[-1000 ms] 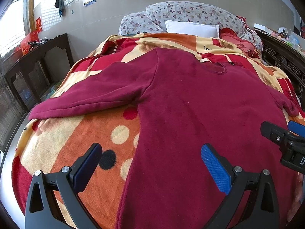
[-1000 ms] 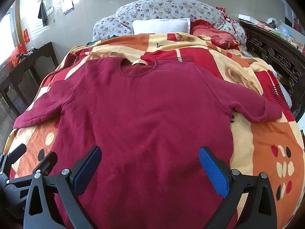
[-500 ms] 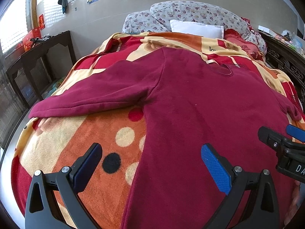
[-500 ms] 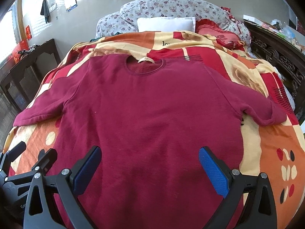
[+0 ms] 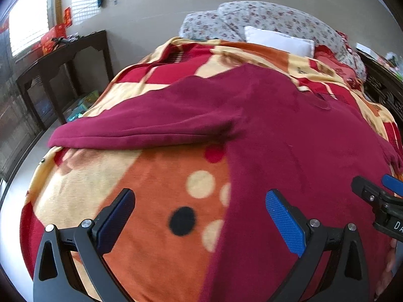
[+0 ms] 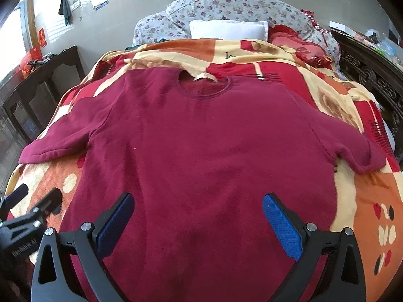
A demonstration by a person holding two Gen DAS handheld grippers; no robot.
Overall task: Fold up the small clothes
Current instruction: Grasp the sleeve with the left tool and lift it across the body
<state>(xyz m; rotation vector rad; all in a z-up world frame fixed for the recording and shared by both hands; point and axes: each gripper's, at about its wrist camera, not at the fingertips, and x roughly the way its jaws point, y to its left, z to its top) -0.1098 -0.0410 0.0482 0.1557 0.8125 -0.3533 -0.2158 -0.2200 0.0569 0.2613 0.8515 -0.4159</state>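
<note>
A dark red long-sleeved sweater (image 6: 206,151) lies flat, front up, on a patterned bed blanket (image 6: 370,216), neck away from me. Its left sleeve (image 5: 141,123) stretches out to the left; its right sleeve (image 6: 357,151) lies out to the right. My left gripper (image 5: 199,216) is open and empty, hovering over the blanket at the sweater's lower left edge. My right gripper (image 6: 196,214) is open and empty above the sweater's lower middle. Each gripper shows at the edge of the other's view: the right gripper (image 5: 377,196) and the left gripper (image 6: 32,209).
Floral pillows (image 6: 226,7) and a white pillow (image 6: 226,29) lie at the bed's head. A dark wooden side table (image 5: 63,58) stands left of the bed. A carved dark wooden frame (image 6: 365,68) runs along the right.
Both grippers have moved forward and lower towards the sweater. The left view has swung left, with more blanket now between its fingers. The sweater has not moved.
</note>
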